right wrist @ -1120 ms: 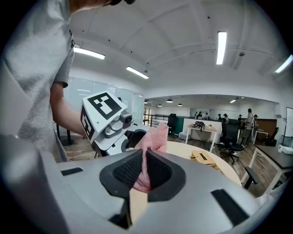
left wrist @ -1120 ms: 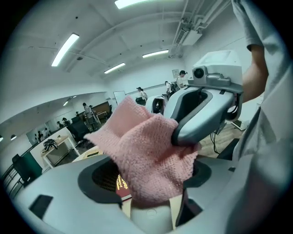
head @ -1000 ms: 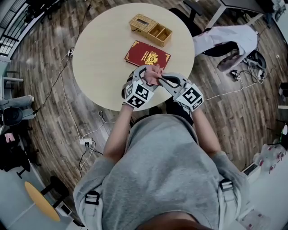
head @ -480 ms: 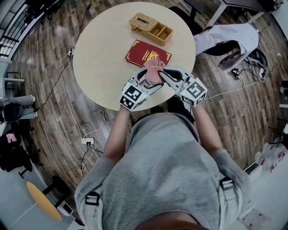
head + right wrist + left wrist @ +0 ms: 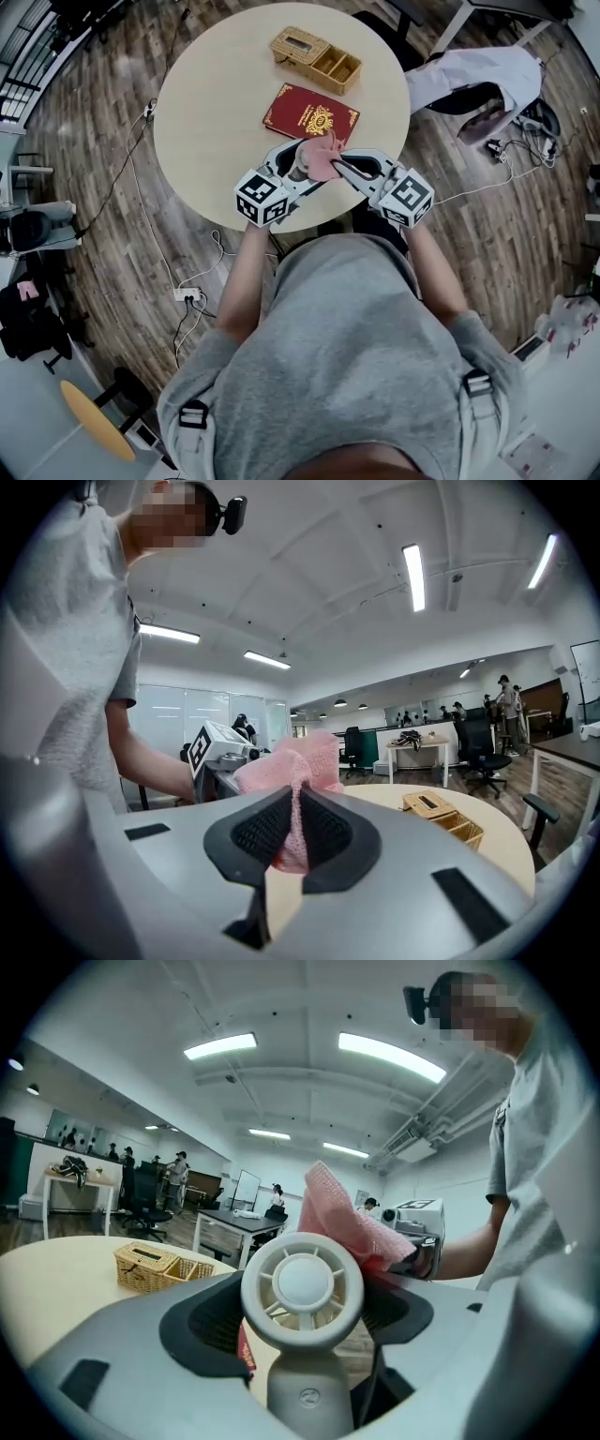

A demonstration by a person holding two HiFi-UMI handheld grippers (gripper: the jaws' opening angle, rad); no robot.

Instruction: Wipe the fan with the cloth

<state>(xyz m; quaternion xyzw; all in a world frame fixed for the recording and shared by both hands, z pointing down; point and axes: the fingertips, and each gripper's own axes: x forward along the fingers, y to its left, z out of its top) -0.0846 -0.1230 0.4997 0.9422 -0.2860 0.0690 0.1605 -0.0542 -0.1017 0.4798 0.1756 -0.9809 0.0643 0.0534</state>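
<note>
Round beige table [image 5: 206, 112], wood plank floor [image 5: 84, 122], ceiling strip lights [image 5: 220, 1046], black office chairs [image 5: 483, 747].

Bright, even light from ceiling strip lights [image 5: 220, 1046], with strong fisheye bending, dark corners, soft foreground.

One round bench [image 5: 202, 131] carries one red book [image 5: 311, 114] and one wicker box [image 5: 315, 60] with two compartments. There is one white fan [image 5: 302, 1283], one pink cloth [image 5: 286, 761], and two grippers: the left gripper [image 5: 295, 169] and the right gripper [image 5: 345, 169]
</note>
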